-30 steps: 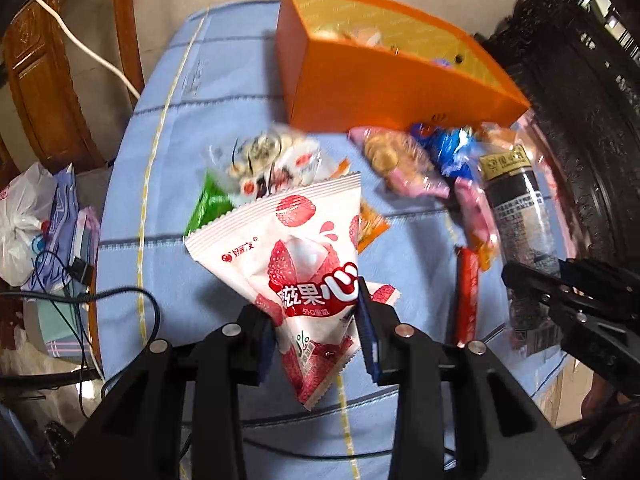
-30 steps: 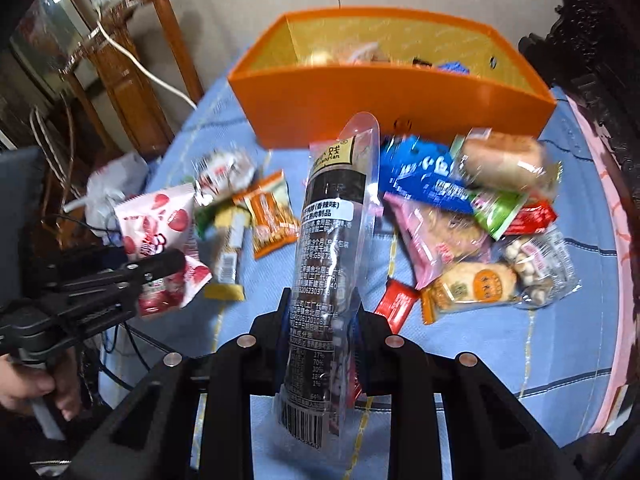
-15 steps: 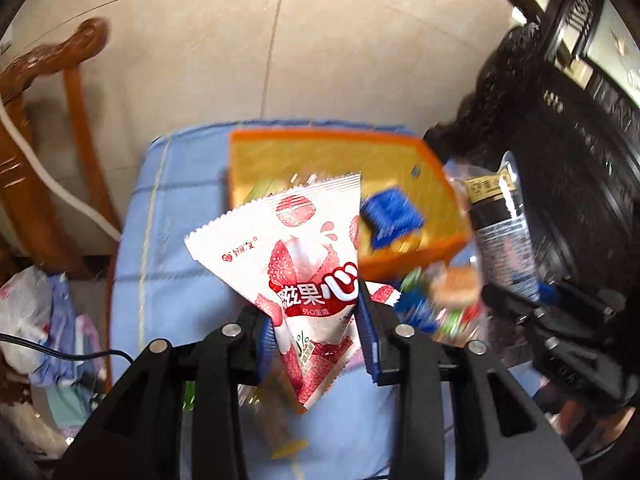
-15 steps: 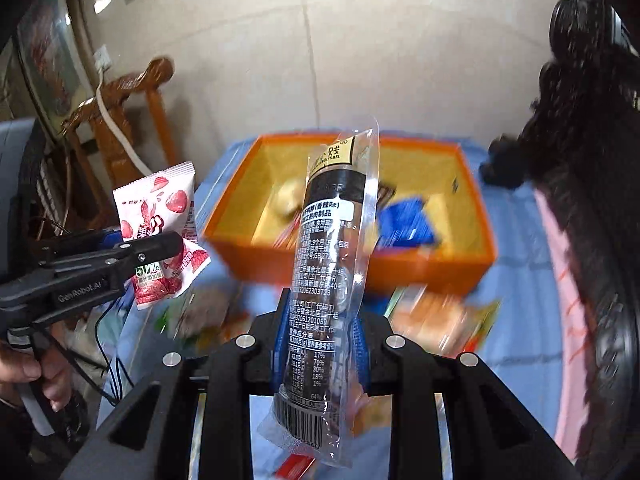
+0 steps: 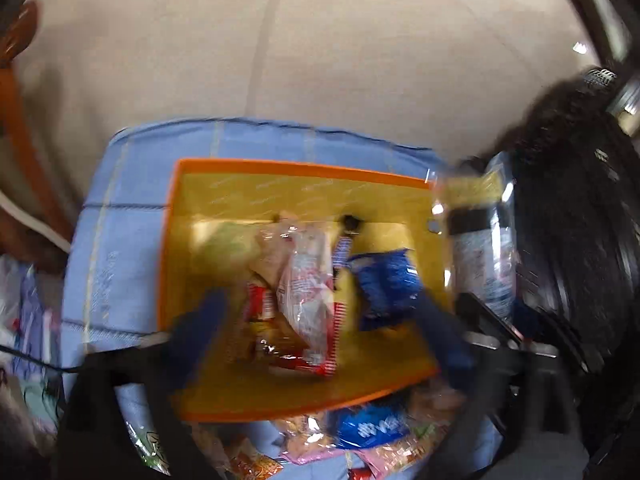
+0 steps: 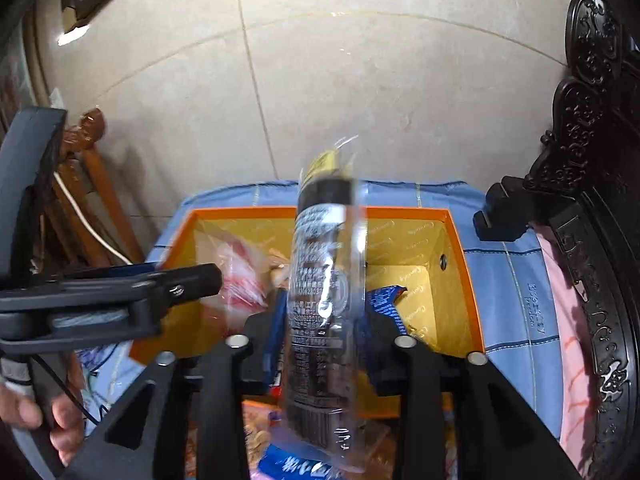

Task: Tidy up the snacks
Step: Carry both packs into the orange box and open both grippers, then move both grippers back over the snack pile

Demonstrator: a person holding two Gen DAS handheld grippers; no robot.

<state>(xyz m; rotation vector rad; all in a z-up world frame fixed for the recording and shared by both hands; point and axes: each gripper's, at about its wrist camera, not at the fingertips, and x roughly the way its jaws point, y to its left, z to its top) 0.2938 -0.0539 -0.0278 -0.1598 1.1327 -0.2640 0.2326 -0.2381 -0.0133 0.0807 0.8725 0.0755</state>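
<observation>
My left gripper point(image 5: 320, 316) is open above the orange box point(image 5: 240, 400). The red-and-white strawberry packet point(image 5: 310, 300) is free of its fingers and lies in the box beside a blue packet point(image 5: 386, 284). The view is blurred. My right gripper point(image 6: 320, 328) holds the long dark snack tube in clear wrap point(image 6: 320, 308) upright over the orange box point(image 6: 464, 280); the fingers look slightly parted around it. The left gripper point(image 6: 180, 284) shows from the side at the box's left wall. The tube also shows at the right in the left wrist view point(image 5: 480, 240).
The box stands on a blue checked tablecloth point(image 5: 116, 240). Several loose snack packets point(image 5: 368, 428) lie in front of the box. A dark carved chair point(image 6: 592, 220) stands at the right, a wooden chair point(image 6: 92, 200) at the left. A tiled wall is behind.
My left gripper has opened and the strawberry packet has dropped into the box. Both grippers have moved forward over the box; the right one still carries the tube.
</observation>
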